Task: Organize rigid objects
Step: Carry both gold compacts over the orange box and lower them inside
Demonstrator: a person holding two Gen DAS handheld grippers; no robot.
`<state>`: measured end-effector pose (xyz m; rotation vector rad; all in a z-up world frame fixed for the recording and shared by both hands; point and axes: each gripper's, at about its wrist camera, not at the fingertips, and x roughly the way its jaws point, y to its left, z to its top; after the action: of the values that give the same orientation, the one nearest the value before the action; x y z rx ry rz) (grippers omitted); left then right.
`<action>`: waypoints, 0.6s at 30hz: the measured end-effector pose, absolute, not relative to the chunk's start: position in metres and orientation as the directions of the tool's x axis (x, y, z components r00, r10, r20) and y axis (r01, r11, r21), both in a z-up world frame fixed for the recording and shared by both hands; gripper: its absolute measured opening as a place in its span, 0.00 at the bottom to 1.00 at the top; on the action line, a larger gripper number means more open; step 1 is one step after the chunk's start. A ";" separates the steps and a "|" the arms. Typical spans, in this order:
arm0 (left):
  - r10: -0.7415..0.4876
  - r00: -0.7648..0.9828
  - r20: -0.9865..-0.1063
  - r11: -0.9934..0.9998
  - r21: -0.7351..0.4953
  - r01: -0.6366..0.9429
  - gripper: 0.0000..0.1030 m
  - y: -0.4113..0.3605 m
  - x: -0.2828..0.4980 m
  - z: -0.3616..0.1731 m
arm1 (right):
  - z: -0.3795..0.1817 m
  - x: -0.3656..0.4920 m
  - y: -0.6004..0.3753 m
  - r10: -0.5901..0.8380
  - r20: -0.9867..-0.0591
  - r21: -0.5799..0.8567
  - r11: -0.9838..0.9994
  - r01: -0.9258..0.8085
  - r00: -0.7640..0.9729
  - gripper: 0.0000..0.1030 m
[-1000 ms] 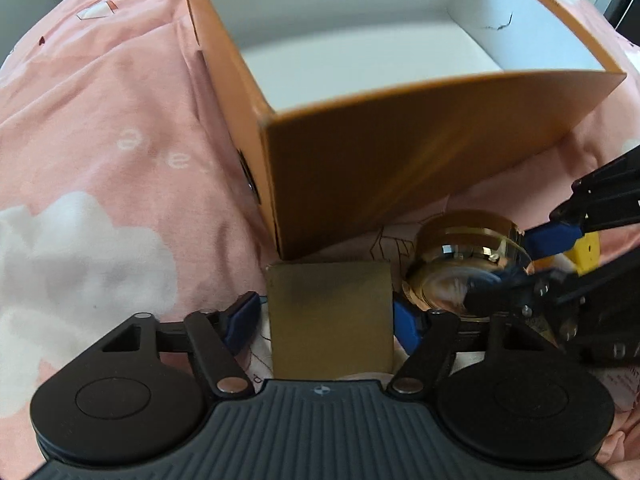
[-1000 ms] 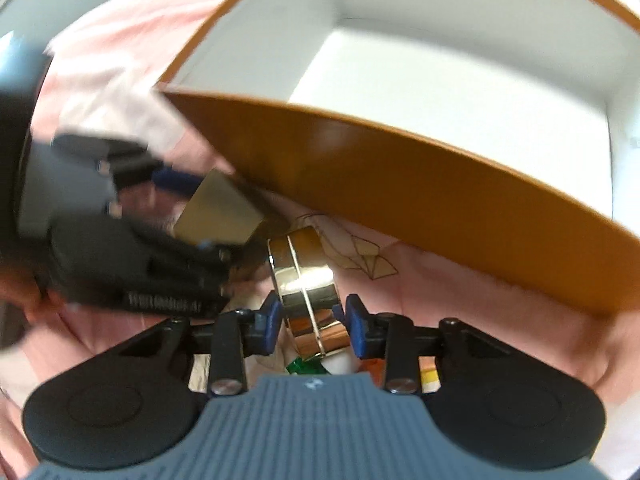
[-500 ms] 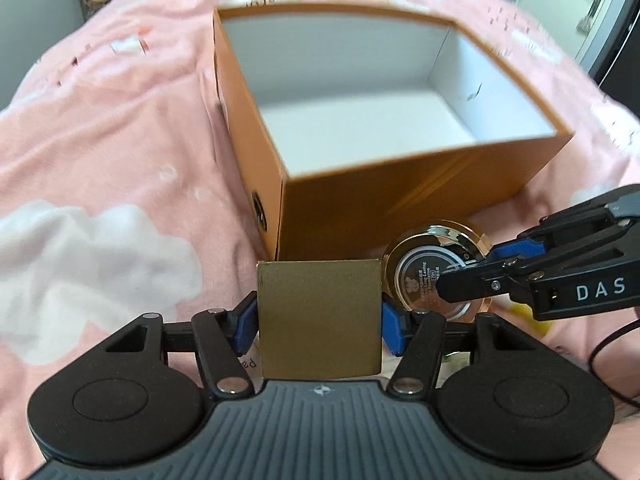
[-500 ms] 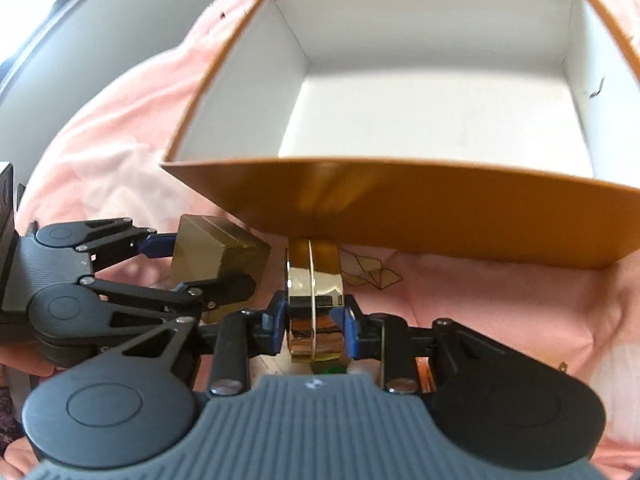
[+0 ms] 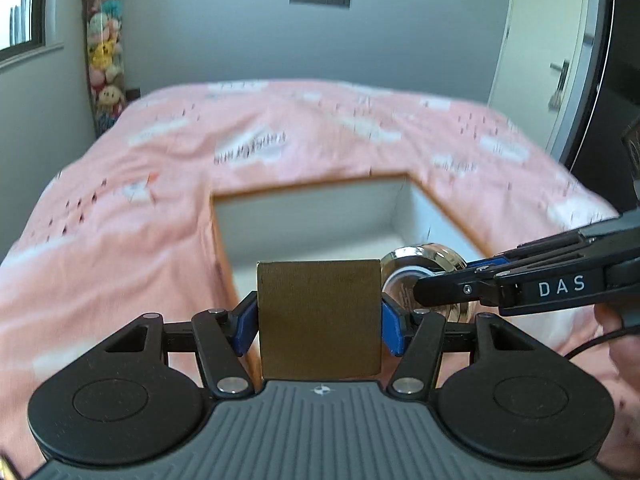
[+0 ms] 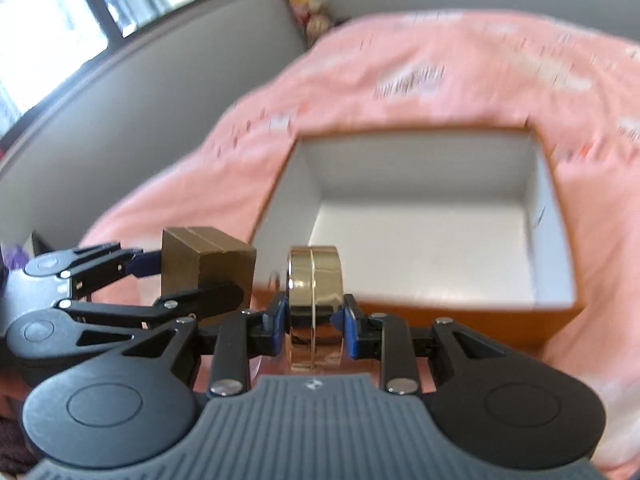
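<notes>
Bedspread (image 5: 132, 216), pink with cloud print, is seen under everything; no table is in view.

Left gripper (image 5: 319, 322): fingers (image 5: 245, 328) are clenched on a small gold cube box (image 5: 318, 318), held clear of the bed. In the right wrist view the cube box (image 6: 208, 264) is seen with a seam across its top face, and it hangs just outside the near-left corner of the orange storage box (image 6: 500, 328).

Right gripper (image 6: 315, 322): fingers (image 6: 351, 332) are clenched on a round gold tin (image 6: 316, 306), gripped across its flat faces so that it stands on edge, disc axis running side to side between the fingers. In the left wrist view the tin (image 5: 424, 280) is seen just beside the cube box, to its right; contact between the two cannot be told.

Storage box: open top, white interior (image 6: 424, 244), nothing seen inside. Its long axis is judged to run left to right across both views.

Key relation: the opening lies ahead of and below both loads. The tin is seen over the near wall, roughly left of centre; the cube box is further left, at or outside the corner. The right gripper is judged nearer to a clean drop. The left load would need to be carried forward and rightward before release, with the two grippers close enough that collision is a risk.
</notes>
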<state>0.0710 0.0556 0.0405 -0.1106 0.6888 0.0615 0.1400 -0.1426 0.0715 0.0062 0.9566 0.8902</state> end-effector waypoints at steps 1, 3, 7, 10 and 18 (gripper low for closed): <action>0.015 0.781 -0.624 0.993 -0.084 -0.086 0.67 0.055 0.077 0.045 | 0.081 0.145 -0.146 0.661 -0.692 0.365 0.666 -0.651 0.289 0.27; -0.009 0.780 -0.626 0.994 -0.090 -0.061 0.67 0.056 0.094 0.048 | 0.087 0.154 -0.147 0.657 -0.676 0.356 0.687 -0.633 0.333 0.27; -0.086 0.690 -0.718 0.993 -0.121 -0.002 0.67 0.060 0.142 0.036 | 0.082 0.181 -0.147 0.616 -0.695 0.349 0.739 -0.576 0.370 0.27; -0.144 0.589 -0.796 0.987 -0.157 0.030 0.67 0.067 0.176 0.017 | 0.067 0.198 -0.144 0.567 -0.732 0.319 0.775 -0.545 0.378 0.27; -0.109 0.337 -0.935 0.994 -0.099 0.047 0.67 0.058 0.228 -0.039 | 0.014 0.229 -0.151 0.509 -0.799 0.339 0.821 -0.459 0.321 0.27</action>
<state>0.2282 0.0579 -0.0392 -0.0576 1.2233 -0.1014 0.2293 -0.1514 0.0139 0.0537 1.0695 0.6362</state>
